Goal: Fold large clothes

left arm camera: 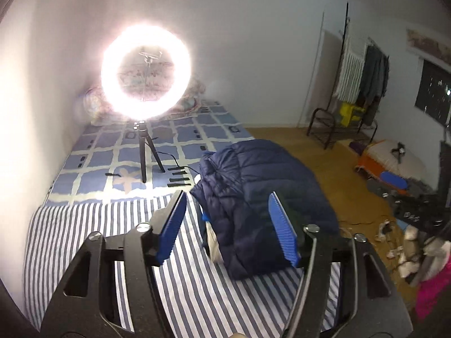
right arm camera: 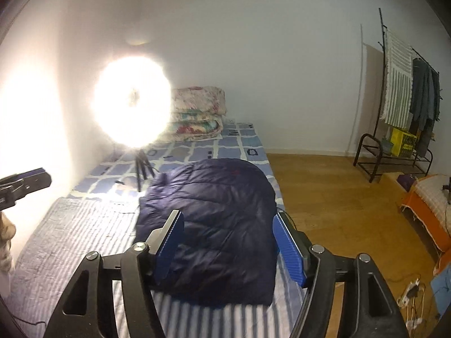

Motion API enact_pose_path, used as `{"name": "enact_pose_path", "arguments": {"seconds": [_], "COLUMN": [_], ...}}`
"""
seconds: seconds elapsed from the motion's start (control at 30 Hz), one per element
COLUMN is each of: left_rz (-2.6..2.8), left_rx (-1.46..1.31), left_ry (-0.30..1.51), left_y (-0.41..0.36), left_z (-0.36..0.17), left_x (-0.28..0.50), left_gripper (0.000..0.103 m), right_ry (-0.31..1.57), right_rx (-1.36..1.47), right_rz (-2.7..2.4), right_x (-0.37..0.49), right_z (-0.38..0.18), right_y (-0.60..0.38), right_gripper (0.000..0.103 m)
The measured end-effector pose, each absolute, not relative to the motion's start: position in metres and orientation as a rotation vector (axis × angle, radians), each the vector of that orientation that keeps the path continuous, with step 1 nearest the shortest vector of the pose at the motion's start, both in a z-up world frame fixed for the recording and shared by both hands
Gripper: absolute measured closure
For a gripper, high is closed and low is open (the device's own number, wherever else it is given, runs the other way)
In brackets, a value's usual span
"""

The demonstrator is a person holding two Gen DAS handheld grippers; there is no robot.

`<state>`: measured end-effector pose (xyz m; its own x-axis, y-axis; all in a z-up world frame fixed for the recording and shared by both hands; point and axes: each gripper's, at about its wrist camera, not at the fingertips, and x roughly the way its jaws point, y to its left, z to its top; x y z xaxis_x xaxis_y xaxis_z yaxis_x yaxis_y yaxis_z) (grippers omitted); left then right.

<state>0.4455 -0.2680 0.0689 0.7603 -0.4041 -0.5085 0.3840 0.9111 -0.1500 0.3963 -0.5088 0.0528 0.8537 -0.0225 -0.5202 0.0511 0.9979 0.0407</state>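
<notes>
A navy puffer jacket point(left arm camera: 253, 174) lies folded into a thick bundle on the striped sheet point(left arm camera: 98, 225) near the bed's right edge. My left gripper point(left arm camera: 227, 197) hangs above the sheet, open, its blue pads point(left arm camera: 172, 225) holding nothing; the jacket lies beyond it and slightly right. In the right wrist view the jacket point(right arm camera: 214, 197) sits straight ahead, past my right gripper point(right arm camera: 227, 215), which is open and clear of the fabric. The left gripper point(right arm camera: 25, 183) shows at the left edge of that view, over the sheet point(right arm camera: 70, 239).
A glaring ring light point(left arm camera: 146, 76) on a small tripod point(left arm camera: 143, 152) stands mid-bed, with a cable and black strips beside it. A folded floral quilt point(right arm camera: 197, 112) lies against the far wall. A clothes rack point(right arm camera: 408, 90), an orange cot point(right arm camera: 428, 200) and floor clutter point(left arm camera: 408, 197) are at the right.
</notes>
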Motion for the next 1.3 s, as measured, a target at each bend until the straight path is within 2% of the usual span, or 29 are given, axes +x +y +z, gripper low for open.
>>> {"name": "enact_pose_path", "arguments": {"seconds": [0.1, 0.2, 0.33, 0.47, 0.63, 0.67, 0.73, 0.83, 0.97, 1.07, 1.3], "left_rz": [-0.454, -0.483, -0.503, -0.507, -0.502, -0.498, -0.491, -0.483, -0.467, -0.438, -0.374], "left_rx": [-0.044, -0.031, -0.026, -0.025, -0.003, 0.009, 0.020, 0.022, 0.044, 0.050, 0.097], "left_ry": [0.544, 0.532, 0.519, 0.510, 0.494, 0.491, 0.492, 0.500, 0.532, 0.536, 0.515], "left_y": [-0.248, -0.231, -0.213, -0.194, -0.182, -0.180, -0.177, -0.175, -0.178, -0.180, -0.188], "left_z": [0.082, 0.088, 0.090, 0.085, 0.072, 0.069, 0.061, 0.048, 0.030, 0.019, 0.007], "left_x": [0.400, 0.359, 0.314, 0.272, 0.238, 0.232, 0.221, 0.214, 0.214, 0.213, 0.209], "left_gripper": [0.038, 0.030, 0.029, 0.022, 0.021, 0.021, 0.012, 0.011, 0.009, 0.003, 0.000], "right_ry": [0.549, 0.524, 0.497, 0.471, 0.459, 0.457, 0.452, 0.445, 0.449, 0.452, 0.482], "right_rx": [0.064, 0.059, 0.027, 0.015, 0.034, 0.026, 0.009, 0.007, 0.053, 0.088, 0.164], "right_rz": [-0.046, -0.063, -0.066, -0.073, -0.069, -0.072, -0.087, -0.110, -0.100, -0.122, -0.159], "right_x": [0.360, 0.322, 0.281, 0.248, 0.224, 0.222, 0.214, 0.208, 0.206, 0.207, 0.209], "right_z": [0.066, 0.078, 0.087, 0.087, 0.075, 0.071, 0.064, 0.051, 0.034, 0.019, 0.000], "right_y": [-0.490, -0.469, -0.439, -0.415, -0.397, -0.392, -0.384, -0.378, -0.382, -0.390, -0.412], "right_gripper": [0.028, 0.024, 0.020, 0.018, 0.015, 0.015, 0.012, 0.007, 0.005, 0.001, 0.000]}}
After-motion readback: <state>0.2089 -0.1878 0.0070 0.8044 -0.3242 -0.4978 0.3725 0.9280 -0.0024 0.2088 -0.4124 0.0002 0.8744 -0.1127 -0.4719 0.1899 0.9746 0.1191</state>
